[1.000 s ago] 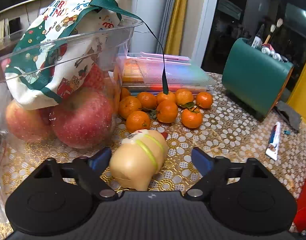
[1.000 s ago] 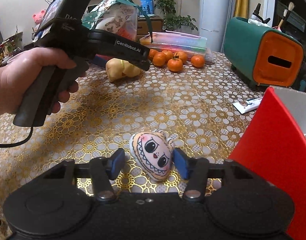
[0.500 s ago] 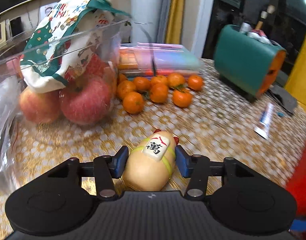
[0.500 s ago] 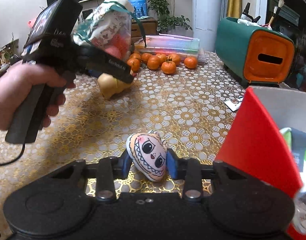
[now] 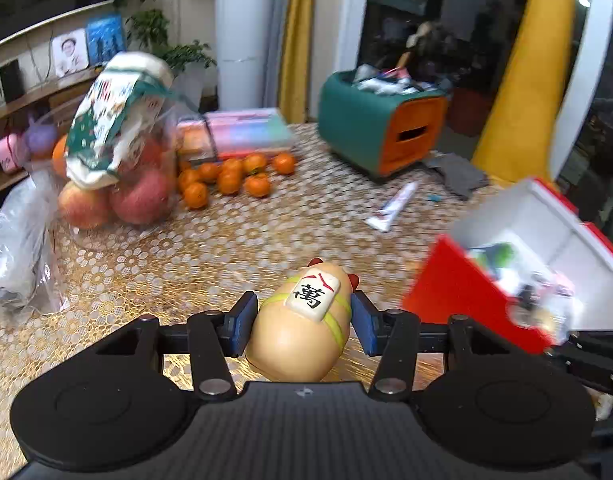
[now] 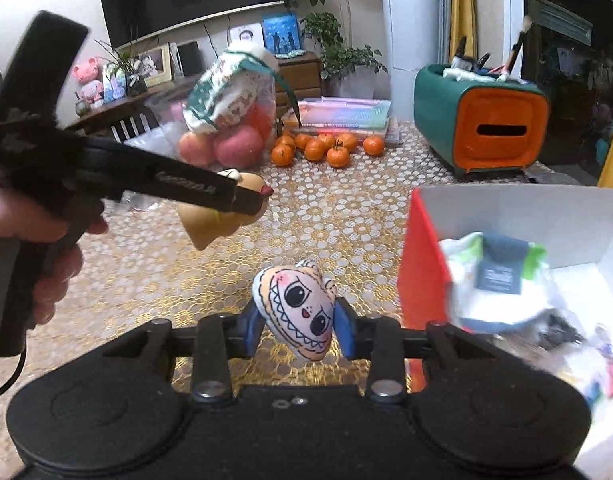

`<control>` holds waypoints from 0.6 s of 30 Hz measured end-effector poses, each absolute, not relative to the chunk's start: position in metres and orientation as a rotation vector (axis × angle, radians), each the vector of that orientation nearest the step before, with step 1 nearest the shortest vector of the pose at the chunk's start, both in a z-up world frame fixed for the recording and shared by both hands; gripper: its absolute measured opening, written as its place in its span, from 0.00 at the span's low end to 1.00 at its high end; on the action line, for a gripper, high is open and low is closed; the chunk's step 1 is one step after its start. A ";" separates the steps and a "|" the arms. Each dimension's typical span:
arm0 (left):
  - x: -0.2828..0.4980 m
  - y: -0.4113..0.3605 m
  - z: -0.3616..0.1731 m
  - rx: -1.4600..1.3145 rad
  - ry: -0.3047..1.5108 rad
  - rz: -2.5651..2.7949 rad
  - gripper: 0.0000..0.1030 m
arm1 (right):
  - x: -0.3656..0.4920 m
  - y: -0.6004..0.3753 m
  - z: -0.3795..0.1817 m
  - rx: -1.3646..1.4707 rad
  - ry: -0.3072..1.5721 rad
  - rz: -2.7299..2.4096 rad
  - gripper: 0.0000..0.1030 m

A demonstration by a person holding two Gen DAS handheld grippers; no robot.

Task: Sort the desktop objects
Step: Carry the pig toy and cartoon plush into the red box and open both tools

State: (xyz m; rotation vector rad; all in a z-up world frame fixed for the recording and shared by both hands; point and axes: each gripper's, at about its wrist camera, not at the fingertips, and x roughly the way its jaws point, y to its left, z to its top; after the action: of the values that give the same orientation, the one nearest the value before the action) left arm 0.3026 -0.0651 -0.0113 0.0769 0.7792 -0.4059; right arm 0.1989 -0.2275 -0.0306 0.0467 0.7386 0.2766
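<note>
My left gripper [image 5: 302,322] is shut on a tan egg-shaped toy [image 5: 302,330] with a white tile and yellow bands, held above the gold lace tablecloth [image 5: 234,248]. In the right wrist view the same toy [image 6: 222,216] hangs from the left gripper, which a hand [image 6: 46,264] carries at the left. My right gripper [image 6: 296,326] is shut on a small plush [image 6: 296,312] with a drawn face and zigzag teeth, lifted off the table. A red box [image 6: 422,264] with a white inside stands close on the right, holding packets and small items.
A clear bowl of apples [image 5: 118,196] under a printed cloth bag, several tangerines [image 5: 230,178], stacked pastel boxes [image 5: 246,132] and a green-and-orange holder [image 5: 382,120] stand at the far side. A white tube [image 5: 394,208] lies mid-table. A plastic bag [image 5: 14,256] sits left.
Both grippers closed on their toys and lifted them off the table. Both have moved right, so the red box now shows in both views and the fruit looks farther off.
</note>
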 end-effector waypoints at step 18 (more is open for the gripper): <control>0.182 -0.148 0.038 0.159 0.765 -0.552 0.48 | 0.112 -0.308 0.017 0.060 0.695 0.254 0.35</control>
State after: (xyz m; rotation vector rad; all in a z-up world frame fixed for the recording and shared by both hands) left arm 0.1823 -0.1484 0.0384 0.1592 0.7655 -0.5521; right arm 0.1117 -0.3083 0.0174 0.0596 0.6947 0.2536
